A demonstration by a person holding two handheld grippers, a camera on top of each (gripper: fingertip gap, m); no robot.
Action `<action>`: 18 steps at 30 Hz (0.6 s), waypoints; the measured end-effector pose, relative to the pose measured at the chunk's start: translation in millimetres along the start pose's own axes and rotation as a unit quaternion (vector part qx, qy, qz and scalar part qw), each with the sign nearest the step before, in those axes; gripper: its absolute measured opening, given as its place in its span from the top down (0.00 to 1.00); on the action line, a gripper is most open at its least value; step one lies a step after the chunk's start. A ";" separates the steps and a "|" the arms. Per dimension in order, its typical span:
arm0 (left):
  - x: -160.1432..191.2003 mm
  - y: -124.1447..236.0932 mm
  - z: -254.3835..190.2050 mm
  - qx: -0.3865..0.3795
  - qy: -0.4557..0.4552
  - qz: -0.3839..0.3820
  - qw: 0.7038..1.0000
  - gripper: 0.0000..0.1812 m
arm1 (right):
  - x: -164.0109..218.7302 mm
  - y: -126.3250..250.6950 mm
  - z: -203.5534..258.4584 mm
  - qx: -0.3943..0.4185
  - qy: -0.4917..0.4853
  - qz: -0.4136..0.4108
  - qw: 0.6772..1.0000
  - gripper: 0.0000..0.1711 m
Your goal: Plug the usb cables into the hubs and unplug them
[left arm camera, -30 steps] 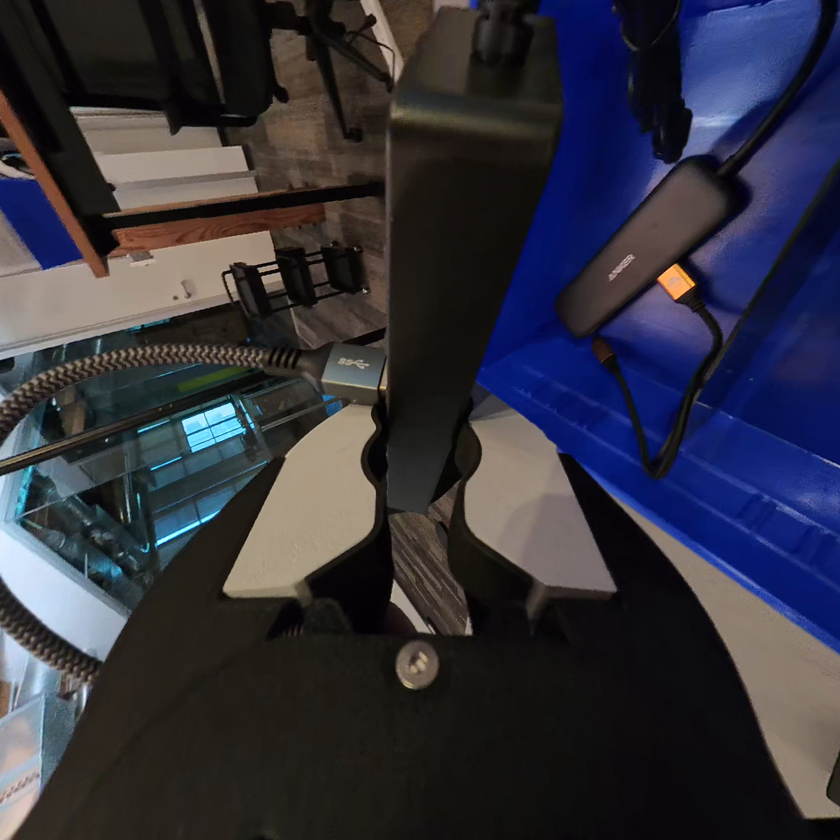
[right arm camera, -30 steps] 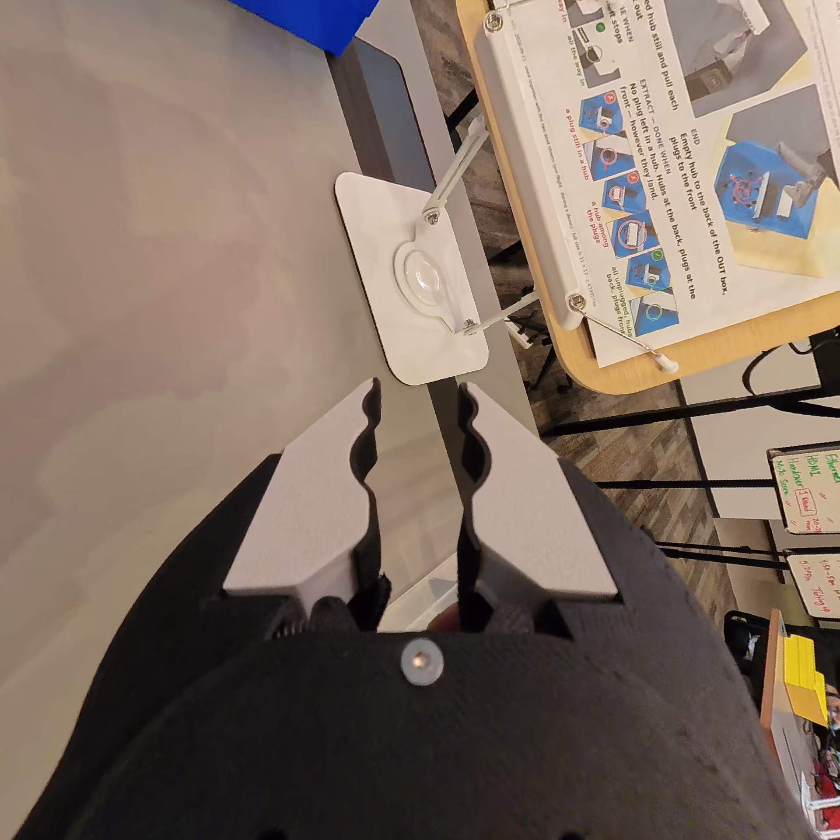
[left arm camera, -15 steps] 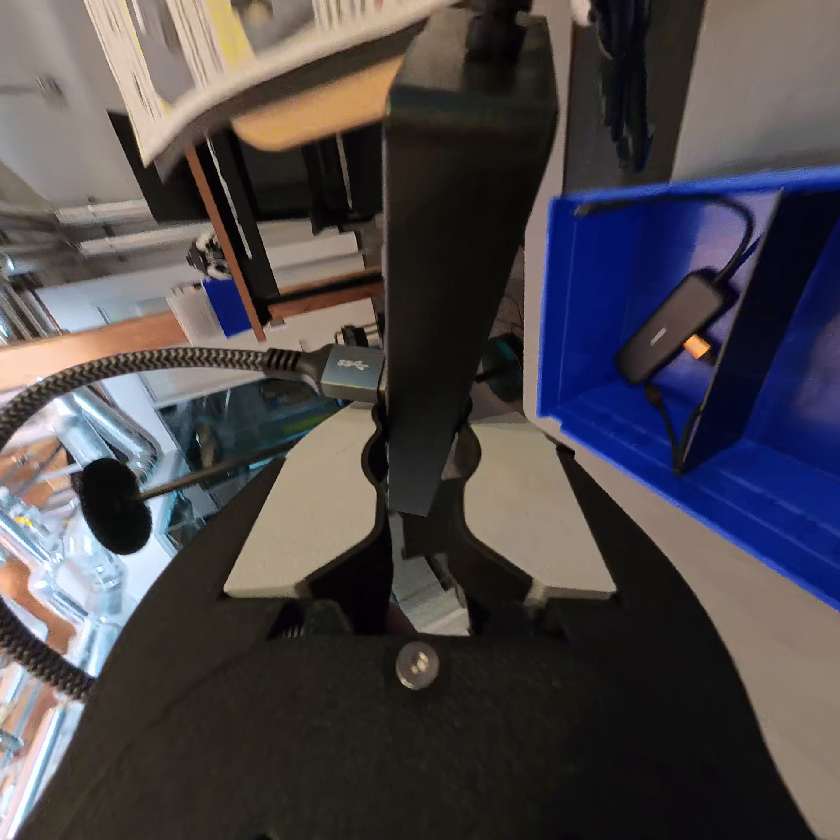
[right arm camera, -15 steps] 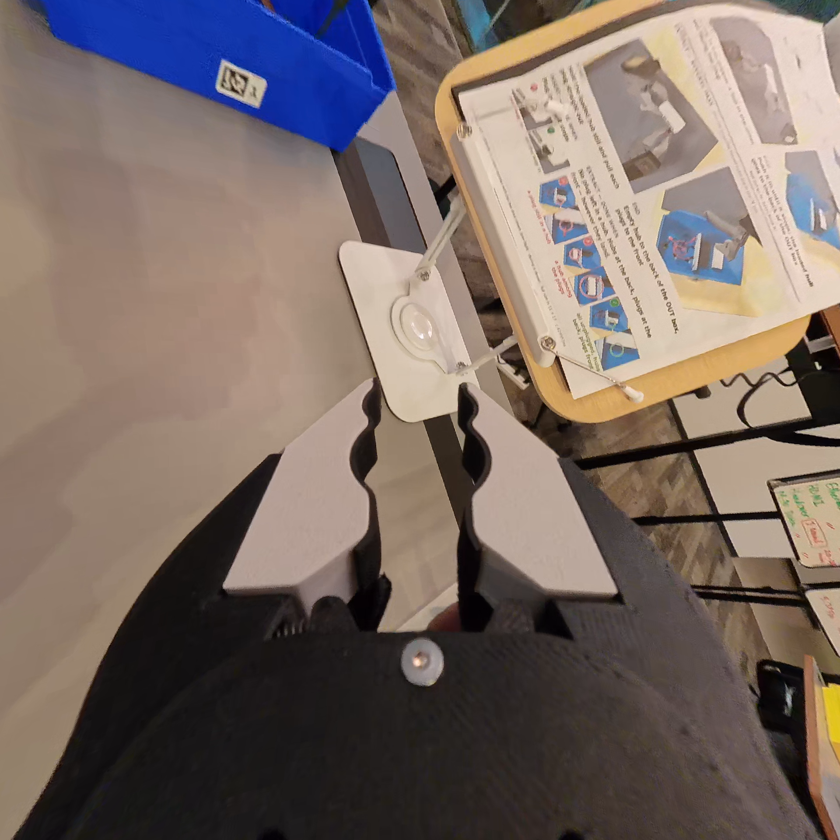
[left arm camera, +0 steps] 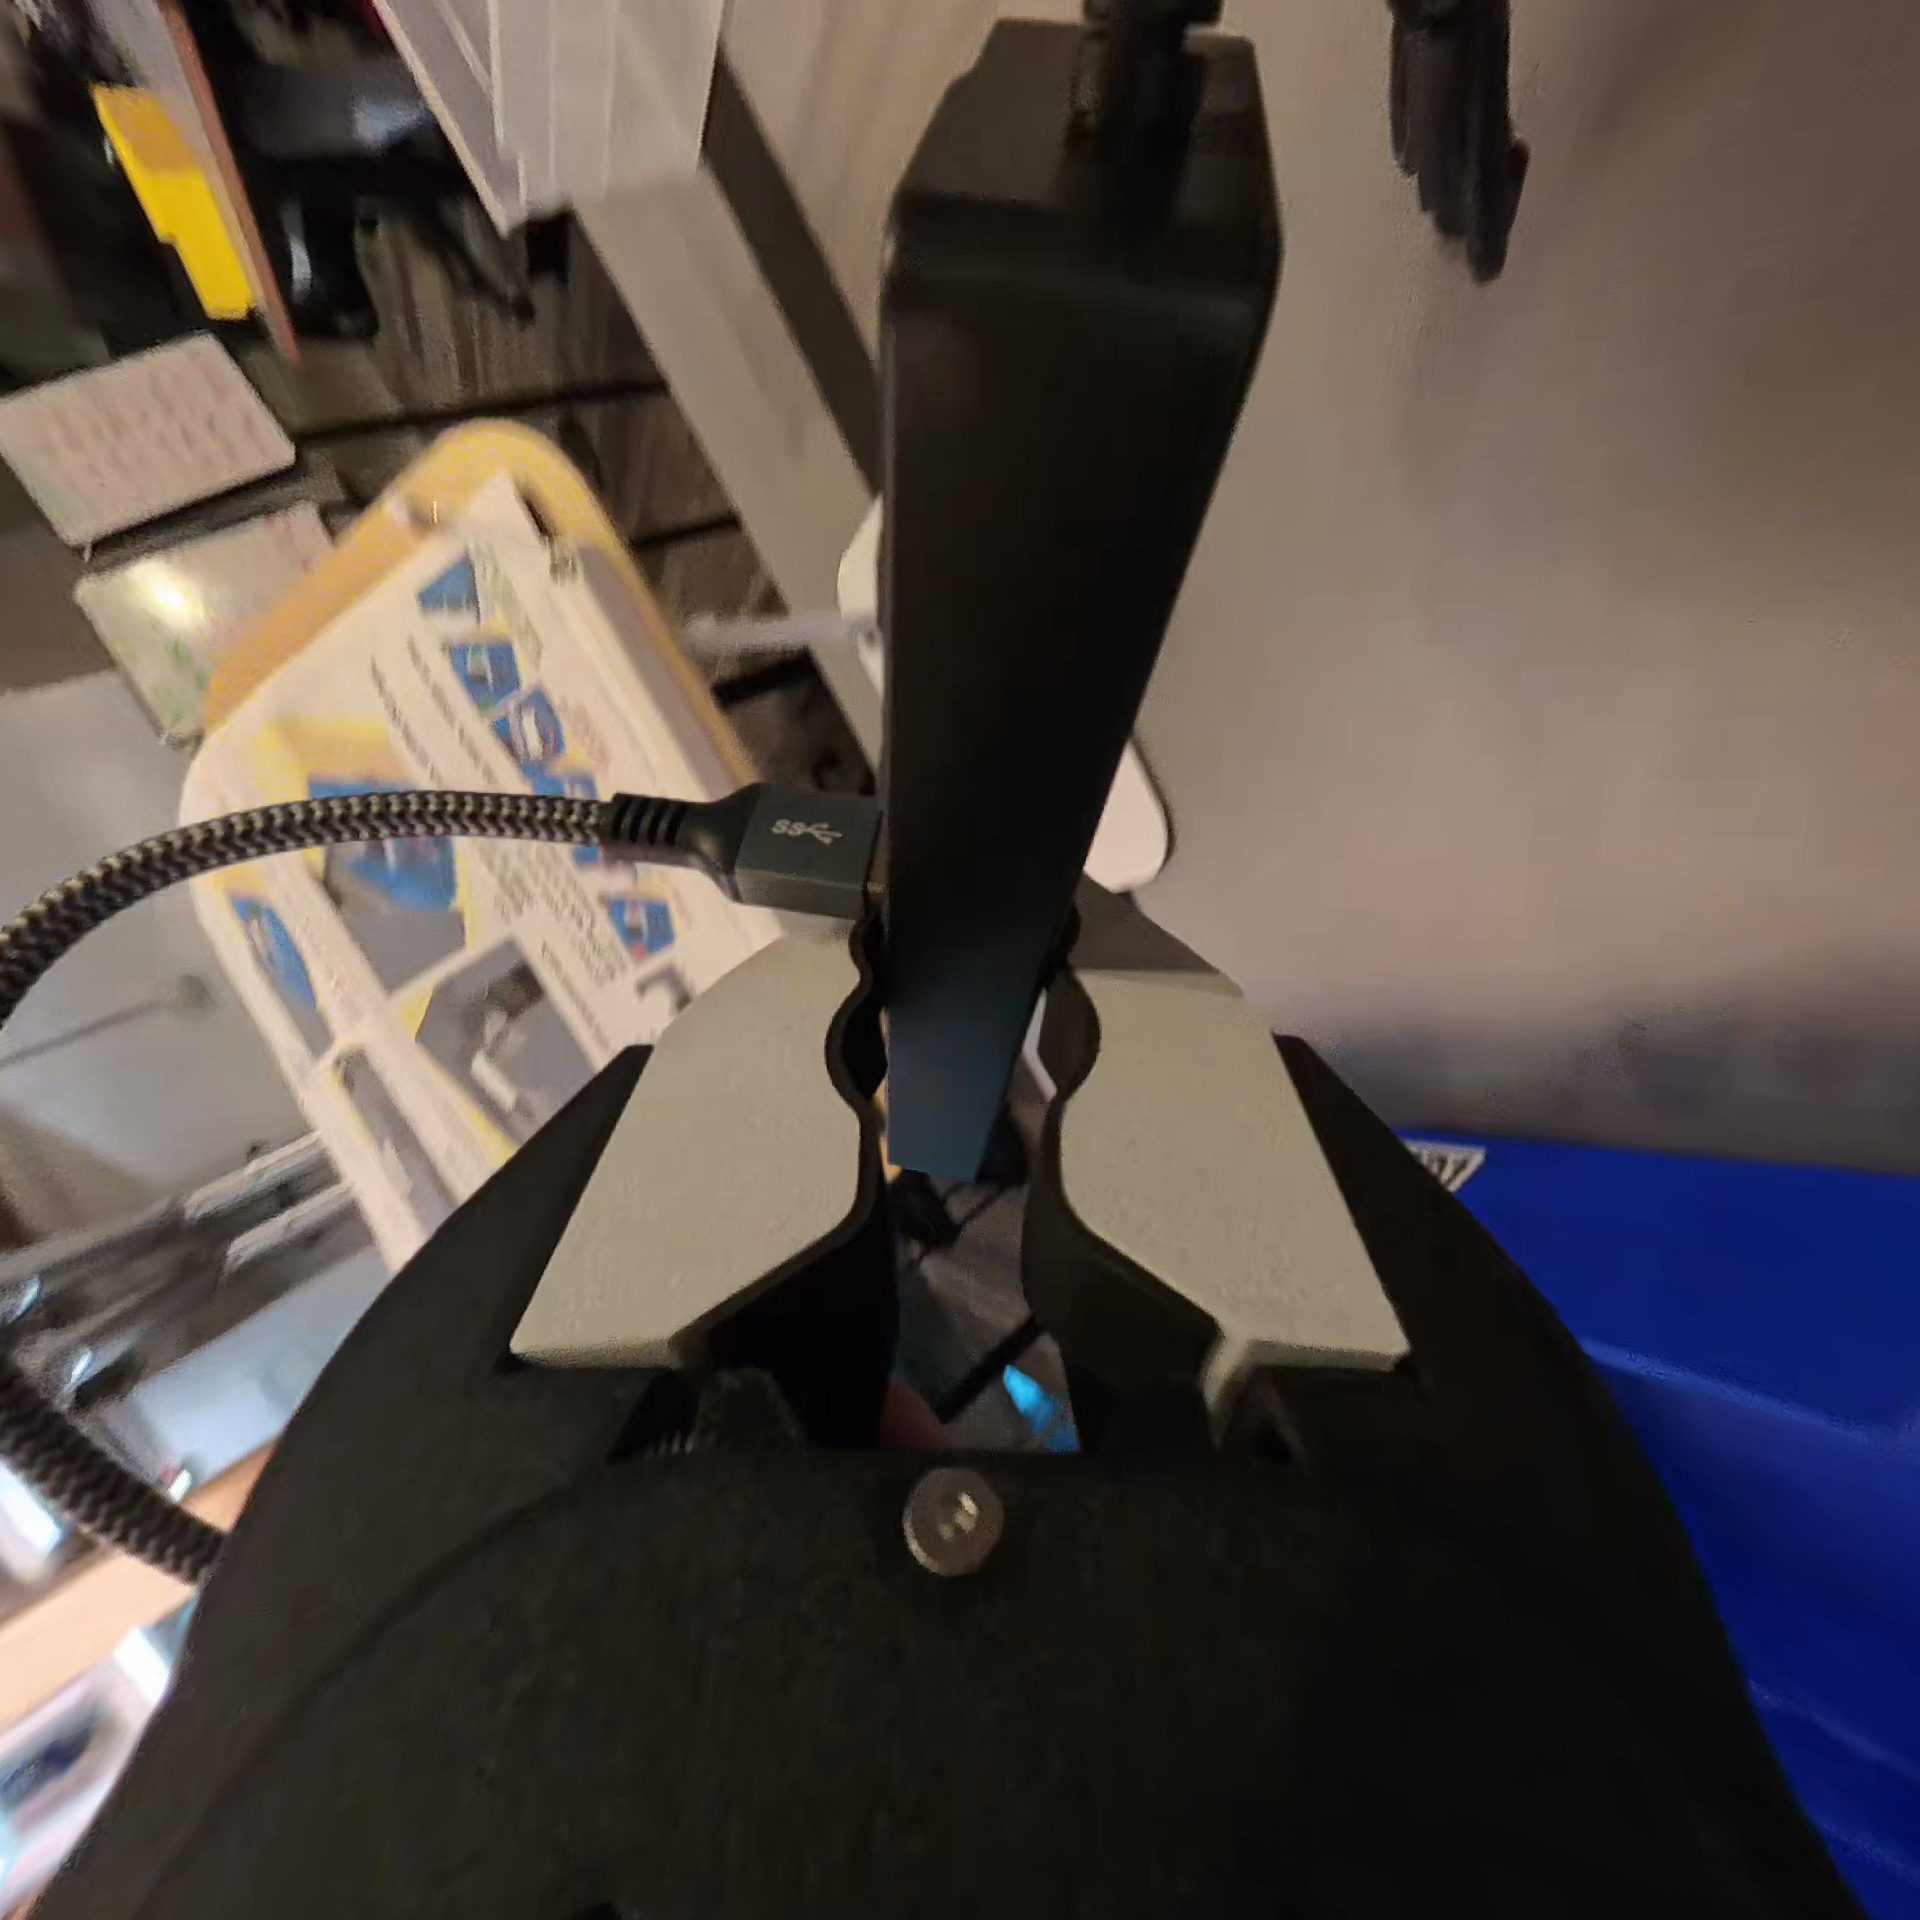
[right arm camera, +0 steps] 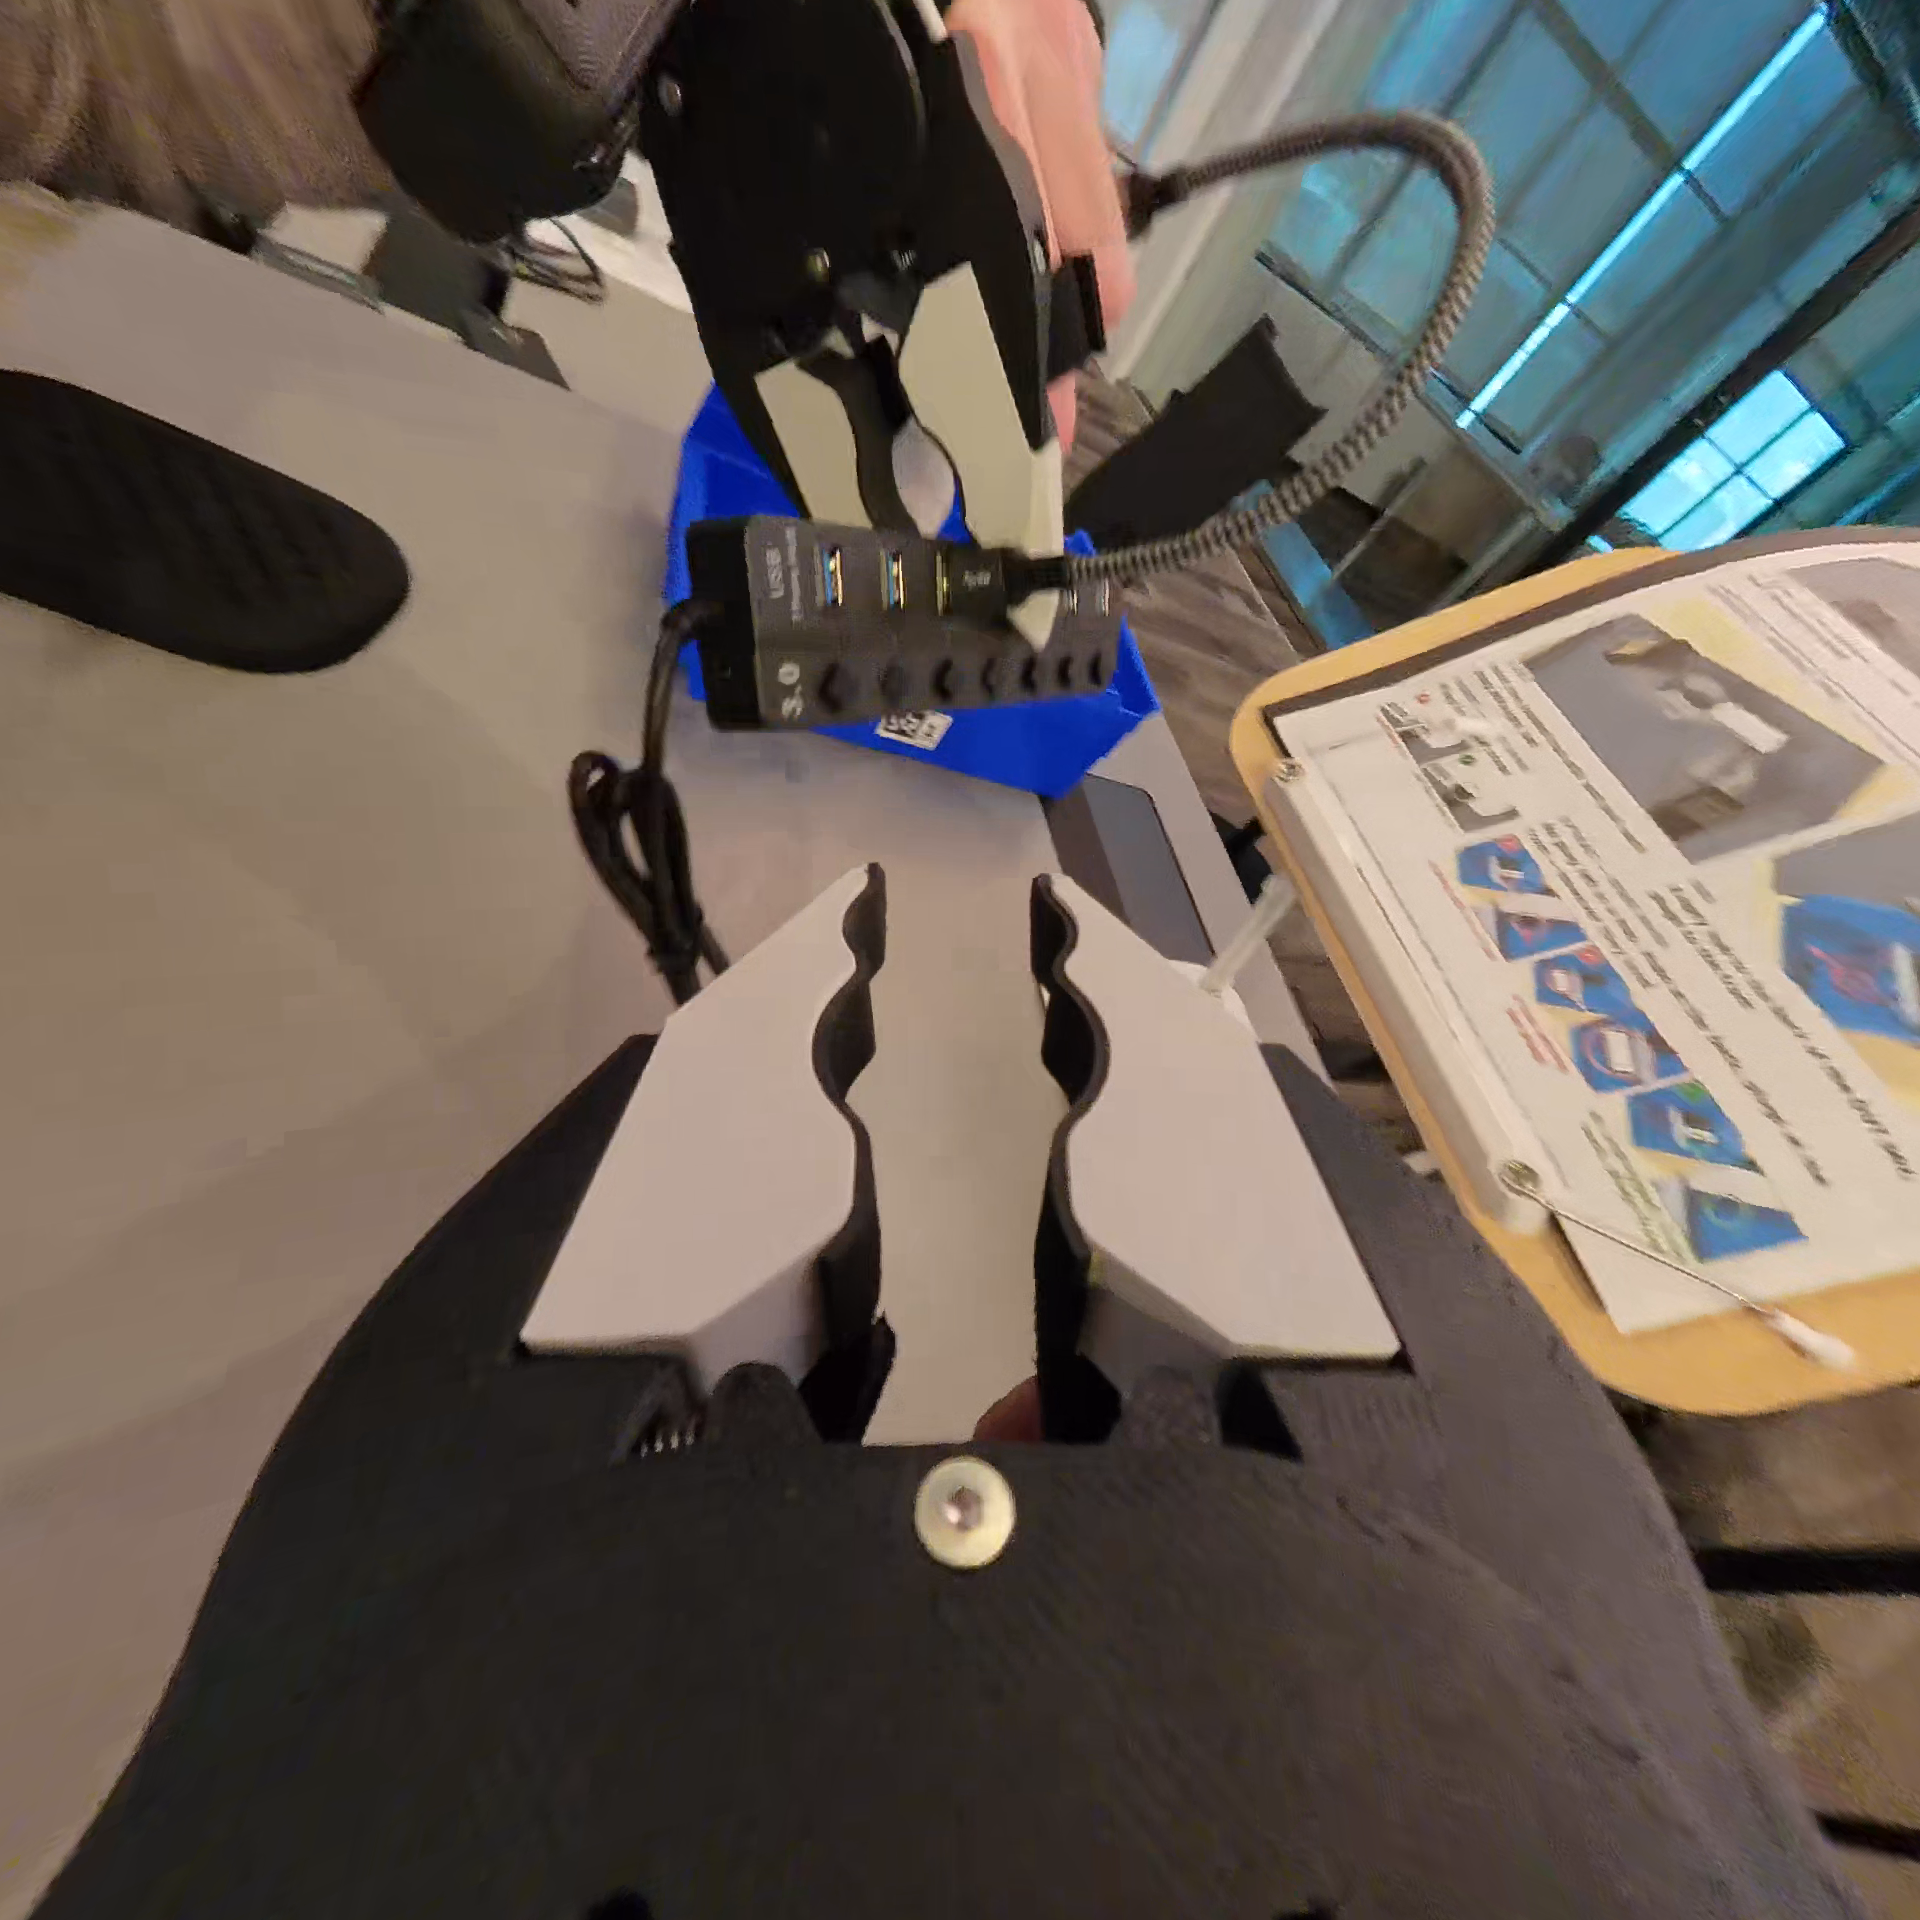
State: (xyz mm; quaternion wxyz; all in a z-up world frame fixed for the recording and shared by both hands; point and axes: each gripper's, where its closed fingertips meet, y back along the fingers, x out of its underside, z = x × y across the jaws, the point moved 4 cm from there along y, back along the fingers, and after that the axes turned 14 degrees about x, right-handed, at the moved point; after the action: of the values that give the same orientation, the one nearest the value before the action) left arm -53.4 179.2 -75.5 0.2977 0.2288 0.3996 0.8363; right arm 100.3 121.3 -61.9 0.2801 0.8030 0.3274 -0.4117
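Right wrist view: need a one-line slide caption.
Open right gripper faces the left gripper, which holds a black USB hub above the grey table with a braided cable plugged in.

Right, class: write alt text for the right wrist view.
Open right tongs face the left tongs, which hold a black USB hub with a braided cable plugged in, above a grey table and blue bin.

A: What sort of place?
B: An office-like lab: grey table (right arm camera: 260,883), blue bin (right arm camera: 997,732), instruction sheet on a clipboard stand (right arm camera: 1621,935).
A: Anything else?
B: Glass partition walls (right arm camera: 1662,260) behind.
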 end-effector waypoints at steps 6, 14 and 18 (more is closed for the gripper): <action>-53.6 -13.9 -5.4 0.069 -0.020 -0.109 0.992 0.85 | 3.8 -14.4 10.0 -0.057 -0.090 -0.047 0.993 0.79; -84.1 -25.3 -13.2 0.100 -0.043 -0.175 0.979 0.86 | 15.2 -15.3 16.1 -0.177 -0.254 -0.106 0.945 0.86; -83.6 -35.0 -15.4 0.085 -0.065 -0.141 0.984 0.85 | 24.6 -22.1 29.9 -0.223 -0.272 -0.069 0.934 0.79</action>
State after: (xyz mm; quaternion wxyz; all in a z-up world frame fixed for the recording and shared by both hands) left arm 8.1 131.7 -124.7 0.4173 0.2482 0.4771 0.7326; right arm 80.3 121.0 -101.8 0.5010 0.5530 0.3764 -0.5491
